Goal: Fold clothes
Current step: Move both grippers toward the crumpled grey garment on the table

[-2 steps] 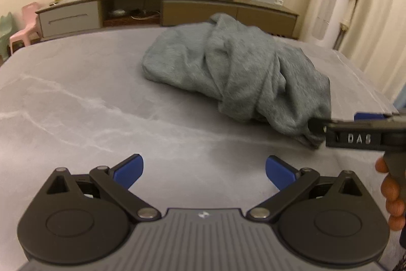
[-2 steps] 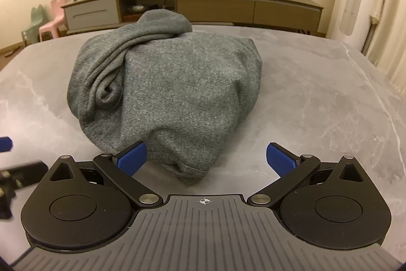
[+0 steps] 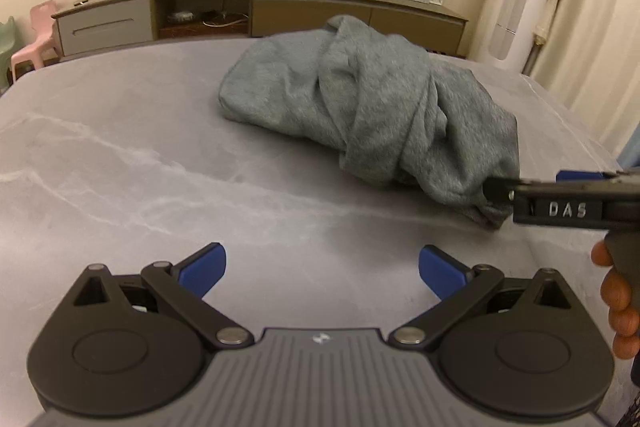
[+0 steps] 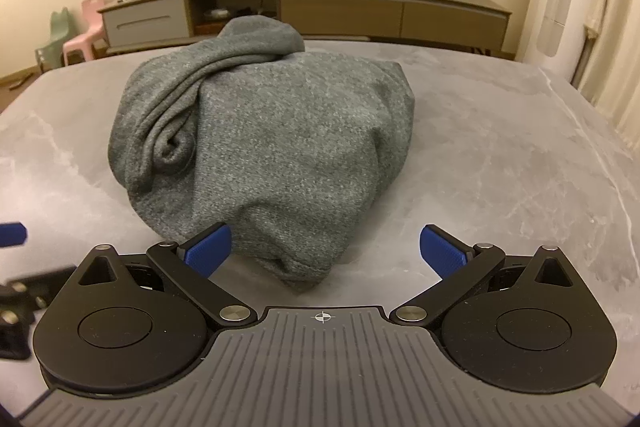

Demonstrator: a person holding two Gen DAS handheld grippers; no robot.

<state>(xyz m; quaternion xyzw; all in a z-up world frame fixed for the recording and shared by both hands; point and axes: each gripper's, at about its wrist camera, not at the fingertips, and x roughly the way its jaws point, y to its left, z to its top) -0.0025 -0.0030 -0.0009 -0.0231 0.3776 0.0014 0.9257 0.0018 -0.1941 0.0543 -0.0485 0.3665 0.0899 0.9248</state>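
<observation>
Right wrist view: both claws (image 4: 324,251) (image 3: 322,267) spread apart—garment (image 4: 272,147) hem between right fingers, bare table (image 4: 500,155) around.

Crumpled grey garment (image 4: 280,147), heaped on table (image 4: 500,155)

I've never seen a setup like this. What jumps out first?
A crumpled grey garment heaped mid-table on the marbled grey tabletop. The right claw stands open, its blue fingertips flanking the garment's near edge. The left claw hovers open over bare table.

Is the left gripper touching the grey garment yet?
No, the left gripper is open over bare table, apart from the grey garment.
</observation>
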